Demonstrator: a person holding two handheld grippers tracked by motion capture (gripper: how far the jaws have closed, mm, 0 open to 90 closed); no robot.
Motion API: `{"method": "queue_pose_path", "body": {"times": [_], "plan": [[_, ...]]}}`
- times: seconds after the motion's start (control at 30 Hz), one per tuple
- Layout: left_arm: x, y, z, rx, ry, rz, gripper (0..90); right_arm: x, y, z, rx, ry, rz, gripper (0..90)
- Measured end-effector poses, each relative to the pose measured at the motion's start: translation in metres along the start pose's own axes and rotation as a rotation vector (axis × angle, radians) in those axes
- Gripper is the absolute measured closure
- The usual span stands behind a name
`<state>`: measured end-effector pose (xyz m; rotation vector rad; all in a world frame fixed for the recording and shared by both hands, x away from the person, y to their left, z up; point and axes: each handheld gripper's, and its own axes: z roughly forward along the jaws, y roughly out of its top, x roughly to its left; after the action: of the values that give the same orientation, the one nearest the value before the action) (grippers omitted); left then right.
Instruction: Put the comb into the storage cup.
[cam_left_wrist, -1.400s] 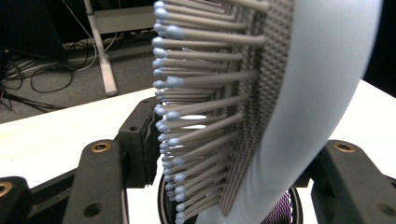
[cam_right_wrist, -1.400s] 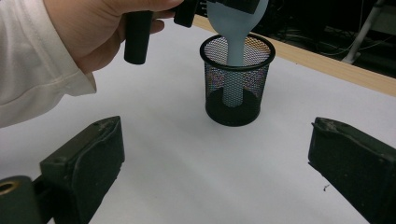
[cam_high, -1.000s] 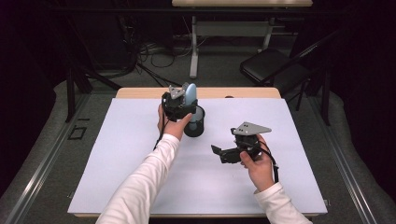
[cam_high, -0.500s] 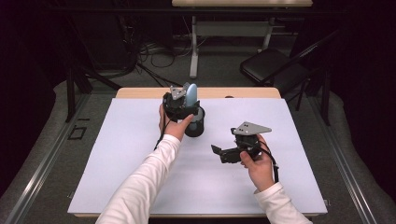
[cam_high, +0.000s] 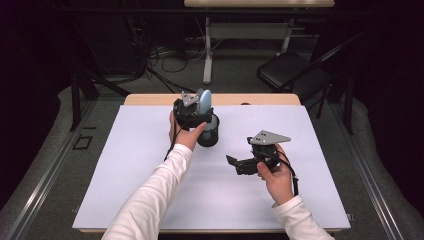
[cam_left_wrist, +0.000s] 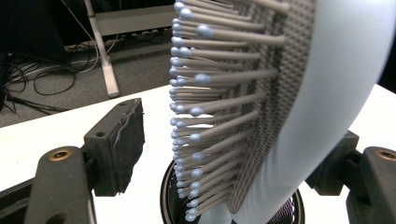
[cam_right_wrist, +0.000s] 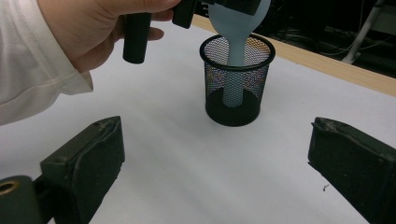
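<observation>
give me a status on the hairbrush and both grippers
Left gripper fingers just opened, off the hairbrush. Brush handle down in mesh cup. Right gripper open, idle. Nothing in the way.

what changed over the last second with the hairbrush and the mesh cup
The left hand-held gripper has just been opening its jaws: the near pad now stands clear of the hairbrush, which stands handle-down in the mesh cup with its head between the jaws. Nothing shifted place: both hands, the cup, the brush and the right hand-held gripper, jaws open and empty, look the same.

White long sleeves (cam_high: 150, 200), black hand-held grippers (cam_high: 250, 162)
</observation>
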<state>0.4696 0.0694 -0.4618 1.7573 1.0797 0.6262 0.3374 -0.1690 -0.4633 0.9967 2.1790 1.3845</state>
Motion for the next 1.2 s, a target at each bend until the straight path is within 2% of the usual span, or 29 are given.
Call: {"method": "queue_pose_path", "body": {"times": [0.57, 0.7, 0.8, 1.13, 1.2], "plan": [[0.0031, 0.0017, -0.0026, -0.011, -0.022, -0.02, 24.1, 0.0006, -0.0002, 0.0005, 0.005, 0.0, -0.001, 3.5], [0.0035, 0.0017, -0.0024, -0.013, -0.027, -0.019, 20.9, 0.0009, -0.0003, 0.0008, 0.006, 0.001, 0.0, 3.5], [0.0045, 0.0011, -0.0014, -0.01, -0.024, -0.028, 15.2, 0.0004, -0.0004, 0.0009, 0.006, 0.0, -0.002, 3.5], [0.0046, 0.0019, -0.003, -0.016, -0.031, -0.033, 13.3, 0.0008, -0.0006, 0.0013, 0.007, 0.002, -0.001, 3.5], [0.0042, 0.0022, -0.0034, -0.014, -0.019, -0.024, 12.8, 0.0009, -0.0006, 0.0015, 0.007, 0.003, -0.001, 3.5]]}}
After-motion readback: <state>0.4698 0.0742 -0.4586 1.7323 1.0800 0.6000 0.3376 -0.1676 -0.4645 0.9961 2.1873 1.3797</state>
